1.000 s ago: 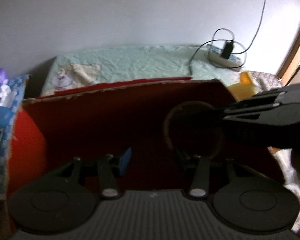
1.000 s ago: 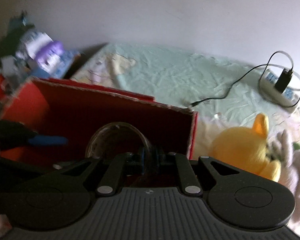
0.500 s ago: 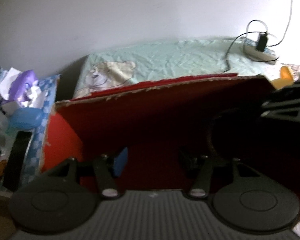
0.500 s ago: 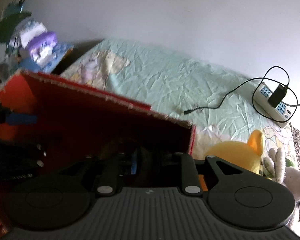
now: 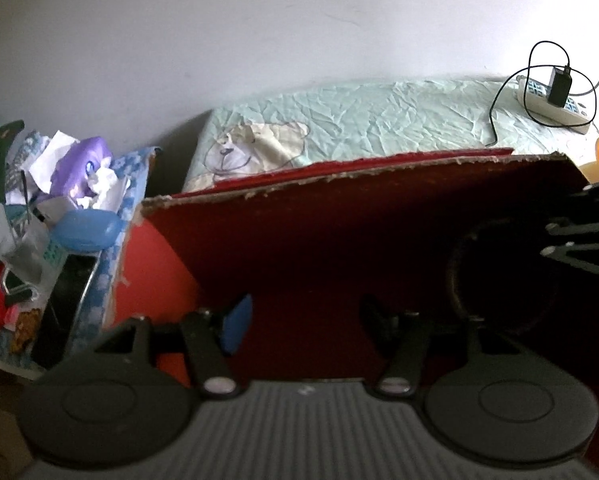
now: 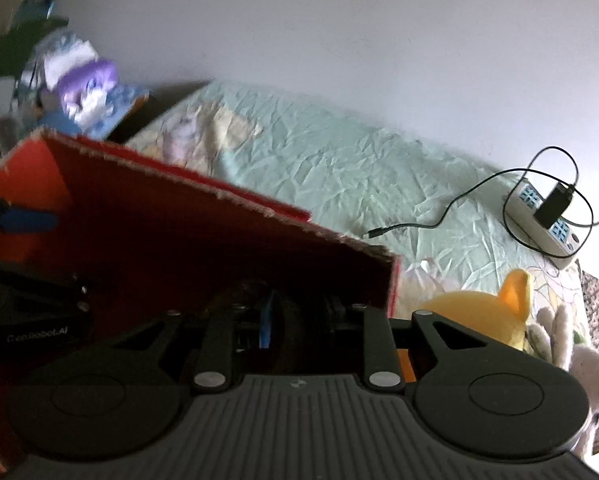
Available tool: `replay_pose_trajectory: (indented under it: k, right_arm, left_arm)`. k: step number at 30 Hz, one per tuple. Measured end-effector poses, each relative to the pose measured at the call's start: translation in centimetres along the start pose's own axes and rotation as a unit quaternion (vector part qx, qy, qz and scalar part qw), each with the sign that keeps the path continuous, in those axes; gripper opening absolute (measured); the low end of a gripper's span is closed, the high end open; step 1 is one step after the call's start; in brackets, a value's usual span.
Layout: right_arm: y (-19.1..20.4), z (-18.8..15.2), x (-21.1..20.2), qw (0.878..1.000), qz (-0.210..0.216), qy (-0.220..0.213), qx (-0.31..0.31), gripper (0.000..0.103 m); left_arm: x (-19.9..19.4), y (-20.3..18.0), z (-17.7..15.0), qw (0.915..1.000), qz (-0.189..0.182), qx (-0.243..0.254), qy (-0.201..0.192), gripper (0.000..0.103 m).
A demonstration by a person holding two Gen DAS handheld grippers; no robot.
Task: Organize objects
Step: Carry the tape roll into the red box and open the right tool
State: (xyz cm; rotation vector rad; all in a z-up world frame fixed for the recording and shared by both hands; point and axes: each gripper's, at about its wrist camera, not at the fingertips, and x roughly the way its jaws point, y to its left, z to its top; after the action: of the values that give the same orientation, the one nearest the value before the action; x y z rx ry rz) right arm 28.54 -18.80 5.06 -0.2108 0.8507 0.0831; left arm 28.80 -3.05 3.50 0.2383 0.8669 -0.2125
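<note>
Left gripper (image 5: 305, 322): jaws spread wide with nothing between them, reaching into the red box (image 5: 339, 216).
Right gripper (image 6: 295, 320): jaws narrowed, fingers either side of a dark round object (image 6: 255, 300) low in the box; firm grip cannot be told in the shadow.
Round object, left view: dim ring (image 5: 503, 276) at 3 o'clock, by the right gripper's body.
Bed (image 6: 339, 168): past the box at 12 o'clock.
Power strip (image 6: 547, 220): on the bed at 2 o'clock.
Yellow plush (image 6: 483, 312): 3 o'clock, beside the box.

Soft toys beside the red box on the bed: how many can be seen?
2: a yellow plush toy right of the red box, and a white plush toy at the right edge. Others may be hidden.
</note>
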Motion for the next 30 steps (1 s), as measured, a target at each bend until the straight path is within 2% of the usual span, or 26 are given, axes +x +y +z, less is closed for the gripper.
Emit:
replay_pose_trajectory:
  k: [2,3,4,8,10,11,12,14,16,18,20,22,27,30]
  right_arm:
    - [0.1,0.1,0.3,1.0,-0.006,0.006,-0.01,0.019]
    - [0.2,0.1,0.4,1.0,-0.01,0.011,-0.014,0.008]
    - [0.1,0.0,0.6,1.0,-0.014,0.014,-0.012,0.006]
    - [-1.1,0.0,0.2,0.999,0.027,0.007,0.043,0.006]
    - [-0.8,0.1,0.2,0.999,0.021,0.012,0.032,0.003]
    - [-0.3,0.0,0.4,1.0,0.004,0.014,0.012,0.003]
    - [0.3,-0.1,0.4,1.0,-0.015,0.013,-0.007,0.004]
    - [0.9,-0.1,0.5,0.999,-0.039,0.009,-0.031,0.015]
    - [0.5,0.0,-0.1,0.999,-0.033,-0.007,-0.014,0.032]
    - [-0.4,0.2,-0.9,0.999,-0.016,-0.022,0.021,0.038]
    - [-1.2,0.3,-1.5,0.999,0.009,-0.032,0.041,0.035]
    - [-1.8,0.0,-1.9,0.998,0.017,-0.033,0.055,0.034]
    - [-2.1,-1.1,-1.7,0.995,0.065,-0.017,0.075,0.026]
    - [-1.6,-1.6,-2.0,0.992,0.098,-0.007,0.077,0.026]
  left_arm:
    - [0.0,0.0,0.0,1.0,0.001,0.002,-0.001,0.064]
    - [0.1,0.0,0.1,1.0,0.002,0.003,-0.001,0.064]
    - [0.1,-0.1,0.1,1.0,0.002,0.003,-0.001,0.064]
    - [-0.1,-0.1,0.0,1.0,0.003,0.004,-0.005,0.064]
    - [-0.1,-0.2,0.0,1.0,0.004,0.005,-0.005,0.064]
    - [-0.1,-0.2,0.0,1.0,0.003,0.005,-0.005,0.064]
    - [-0.1,-0.2,0.0,1.0,0.003,0.005,-0.005,0.064]
    - [-0.2,-0.2,0.0,1.0,0.004,0.006,-0.006,0.064]
    - [-0.2,-0.2,-0.1,0.9999,0.006,0.006,-0.008,0.064]
    - [-0.2,-0.2,-0.1,0.9999,0.007,0.005,-0.009,0.064]
    - [-0.1,-0.2,0.0,0.9999,0.007,0.005,-0.007,0.064]
    - [-0.1,-0.2,0.0,0.9999,0.008,0.005,-0.007,0.064]
    - [-0.1,-0.3,-0.1,0.9999,0.011,0.006,-0.01,0.064]
    - [0.0,-0.3,-0.1,0.9998,0.014,0.007,-0.01,0.064]
